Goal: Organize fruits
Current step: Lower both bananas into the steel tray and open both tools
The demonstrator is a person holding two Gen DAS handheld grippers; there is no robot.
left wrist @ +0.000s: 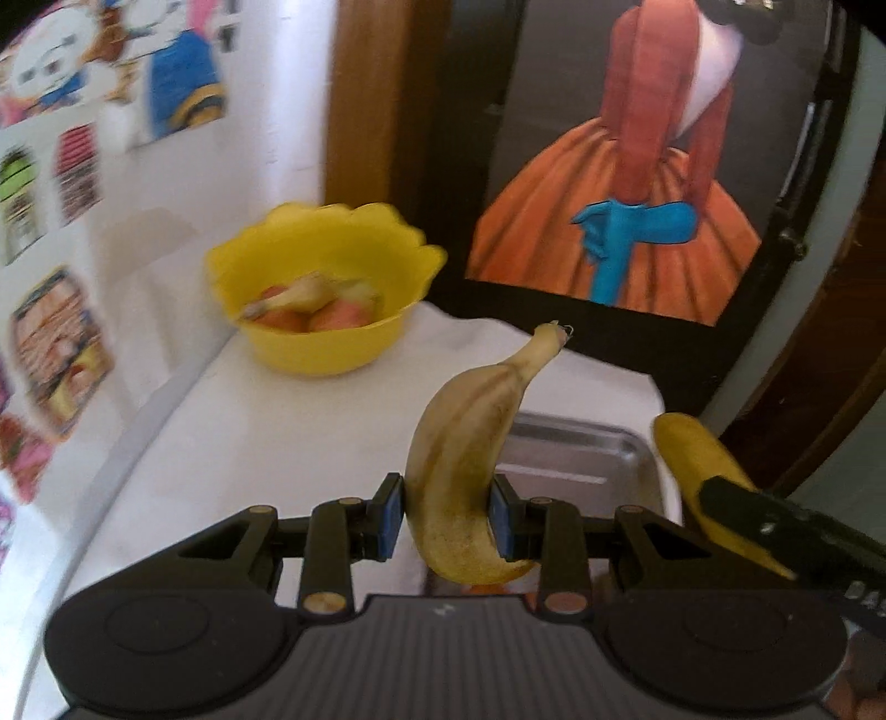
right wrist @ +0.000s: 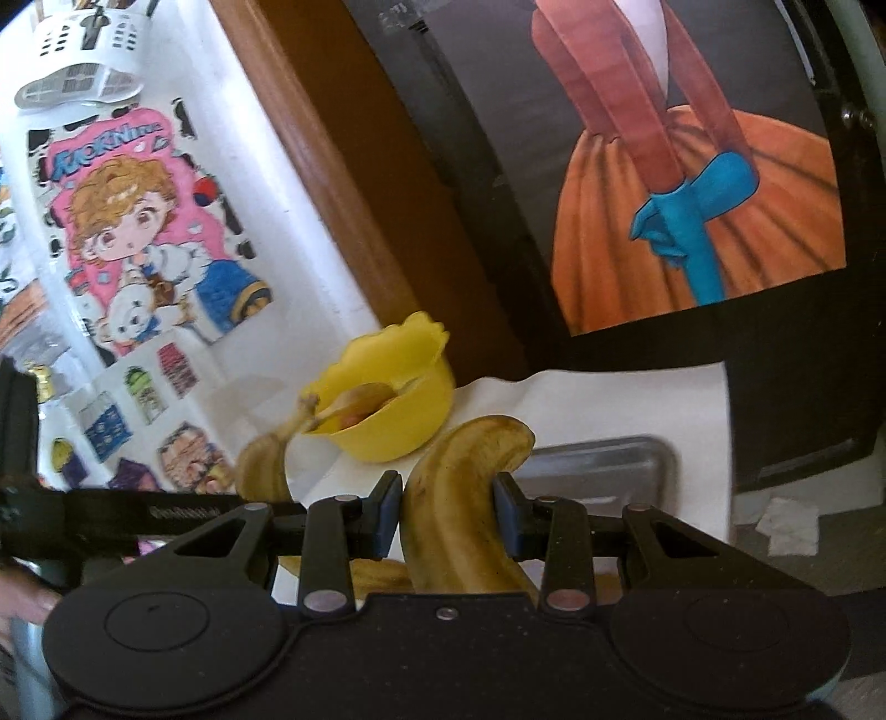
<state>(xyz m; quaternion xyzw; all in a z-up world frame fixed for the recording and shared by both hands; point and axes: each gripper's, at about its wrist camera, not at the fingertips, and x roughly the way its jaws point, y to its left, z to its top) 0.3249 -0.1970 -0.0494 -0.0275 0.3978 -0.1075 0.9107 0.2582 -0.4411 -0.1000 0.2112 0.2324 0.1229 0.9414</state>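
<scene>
Two speckled yellow bananas, one clamped in the left tool [left wrist: 446,523] and one in the right tool [right wrist: 447,518], approach one scalloped yellow plastic bowl [left wrist: 326,288]; only the right view shows a white wall caddy [right wrist: 83,50].

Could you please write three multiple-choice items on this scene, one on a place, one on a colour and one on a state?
1. Where does the bowl stand?
A. on the white cloth
B. in the metal tray
C. on the floor

2. What colour is the bowl?
A. blue
B. yellow
C. green

3. What does the left gripper hold?
A. nothing
B. an apple
C. a banana

Answers: 1 A, since the bowl rests on the cloth by the stickered wall; 2 B, since its scalloped wall is yellow; 3 C, since both pads press on the banana's sides.
</scene>
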